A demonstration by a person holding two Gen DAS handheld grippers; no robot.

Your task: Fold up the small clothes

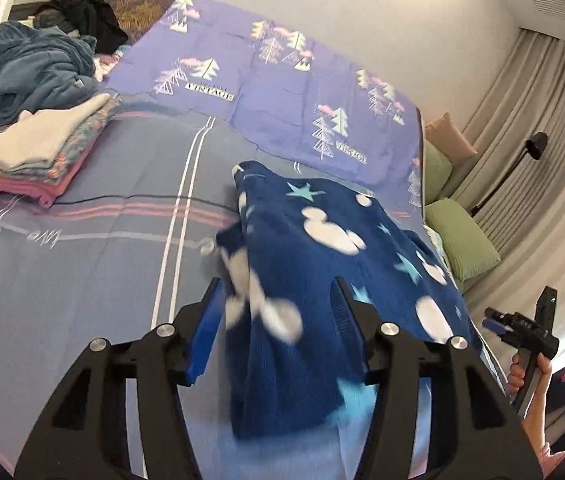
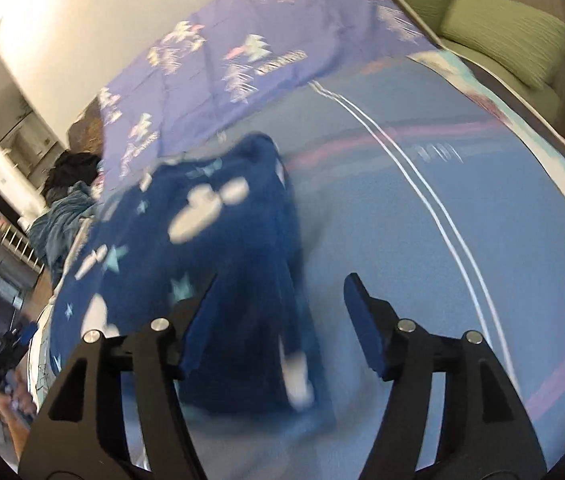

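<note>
- The navy fleece garment [image 1: 314, 264], printed with white mouse-head shapes and pale stars, lies rumpled on the bed [image 1: 94, 248], over the blue-grey sheet with white and pink stripes.
- Left tongs [image 1: 278, 300]: spread, both blue pads clear of the cloth; a fold of the garment lies between the two fingers but is not pinched.
- Right tongs [image 2: 280, 294]: spread. Seen from the right wrist, the garment's edge [image 2: 242, 280] sits in front of the left finger, the right finger stands over bare sheet, and nothing is gripped. That view is blurred.
- In the left wrist view the right tongs show at the garment's lower right, off the bed's edge, held in a person's hand [image 1: 530, 372].
- Beyond the garment, toward the wall, lies a lilac cover [image 1: 282, 72] printed with trees.
- Well to the garment's left sits a stack of folded clothes [image 1: 38, 152], cream on top and pink at the bottom.
- Behind that stack, further left of the garment, a teal blanket [image 1: 30, 72] is heaped with dark clothes [image 1: 86, 20] beyond it.
- To the garment's right, past the bed's edge, are green cushions [image 1: 462, 240] and grey curtains [image 1: 542, 128].
</note>
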